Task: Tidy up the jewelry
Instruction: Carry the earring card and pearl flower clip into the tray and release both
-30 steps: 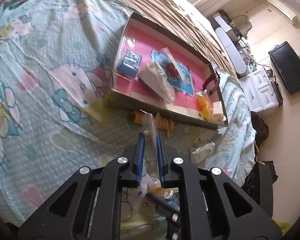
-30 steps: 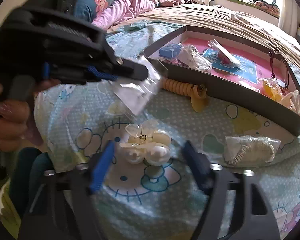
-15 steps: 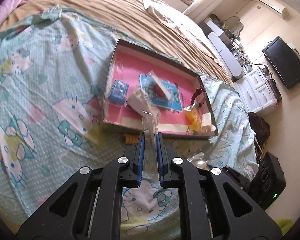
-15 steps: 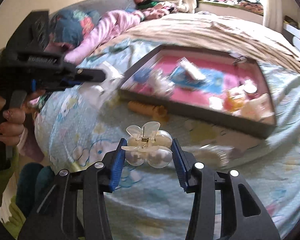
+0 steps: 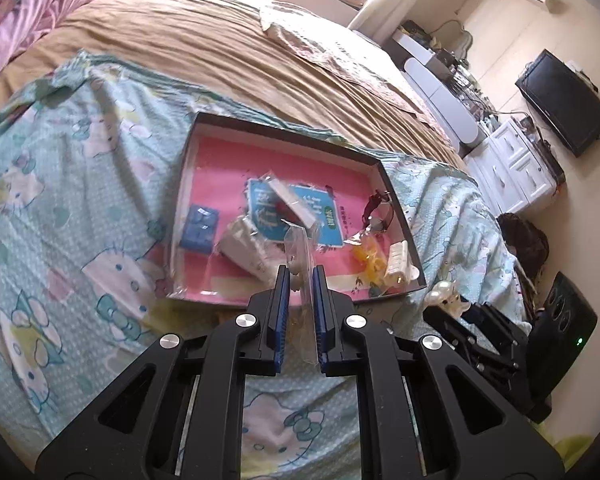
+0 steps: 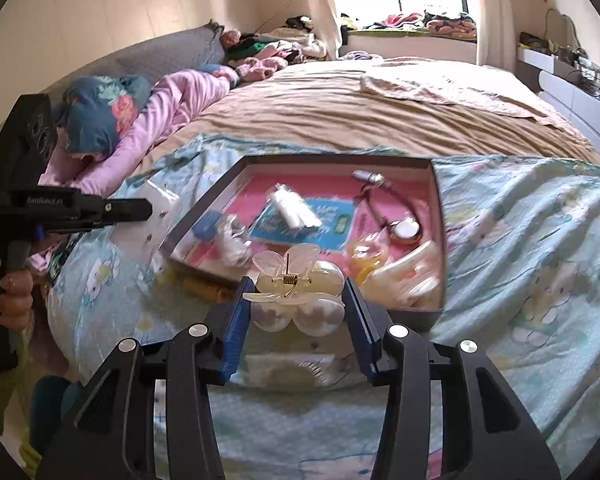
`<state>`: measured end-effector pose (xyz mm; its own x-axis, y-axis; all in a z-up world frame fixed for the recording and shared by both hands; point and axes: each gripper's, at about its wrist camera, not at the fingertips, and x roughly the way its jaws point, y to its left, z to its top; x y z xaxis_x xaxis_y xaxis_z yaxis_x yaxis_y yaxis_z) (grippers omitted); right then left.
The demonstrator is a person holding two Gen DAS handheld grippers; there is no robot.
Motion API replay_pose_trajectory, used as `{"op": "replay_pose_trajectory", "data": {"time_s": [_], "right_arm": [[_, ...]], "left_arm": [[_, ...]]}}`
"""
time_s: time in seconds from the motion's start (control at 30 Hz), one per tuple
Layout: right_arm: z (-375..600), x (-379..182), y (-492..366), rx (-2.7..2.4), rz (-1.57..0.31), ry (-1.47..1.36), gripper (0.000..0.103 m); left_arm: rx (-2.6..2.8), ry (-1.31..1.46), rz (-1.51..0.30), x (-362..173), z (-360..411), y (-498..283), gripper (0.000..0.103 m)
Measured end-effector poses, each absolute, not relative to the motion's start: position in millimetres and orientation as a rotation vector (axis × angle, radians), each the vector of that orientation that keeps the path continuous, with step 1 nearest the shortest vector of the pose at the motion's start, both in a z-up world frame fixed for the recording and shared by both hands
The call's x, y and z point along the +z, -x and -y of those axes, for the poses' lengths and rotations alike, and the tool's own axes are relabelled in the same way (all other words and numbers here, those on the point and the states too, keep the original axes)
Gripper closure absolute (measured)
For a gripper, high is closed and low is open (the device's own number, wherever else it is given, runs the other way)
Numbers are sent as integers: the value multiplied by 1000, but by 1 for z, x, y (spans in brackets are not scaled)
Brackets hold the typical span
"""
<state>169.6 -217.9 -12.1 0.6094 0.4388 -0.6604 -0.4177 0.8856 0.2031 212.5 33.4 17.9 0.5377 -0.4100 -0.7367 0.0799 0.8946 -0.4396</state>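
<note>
My left gripper (image 5: 299,280) is shut on a small clear plastic bag (image 5: 298,252) and holds it up in front of the dark-rimmed box with a pink floor (image 5: 288,136). My right gripper (image 6: 298,292) is shut on a pearl-and-clear flower hair claw (image 6: 296,292), raised above the bed before the same box (image 6: 439,240). The left gripper and its bag (image 6: 156,208) show at the left of the right wrist view. The claw (image 5: 444,292) shows at the right of the left wrist view.
In the box lie a blue card (image 5: 290,210), a small blue box (image 5: 199,229), wrapped packets (image 5: 246,250), a watch (image 6: 406,230) and a yellow piece (image 5: 368,258). A yellow coil hair tie (image 6: 206,290) and a bagged comb (image 6: 300,368) lie on the patterned sheet (image 5: 80,200).
Both grippers have risen and pulled back from the bed. The right gripper closed on the hair claw and lifted it. The left still holds the bag.
</note>
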Motion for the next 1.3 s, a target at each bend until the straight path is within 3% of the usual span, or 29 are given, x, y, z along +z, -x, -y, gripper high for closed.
{"op": "replay_pose_trajectory", "data": {"time_s": [1.3], "right_arm": [[260, -19, -237, 387, -755, -60, 59]], "left_arm": [[-308, 199, -1011, -17, 33, -260, 97]]}}
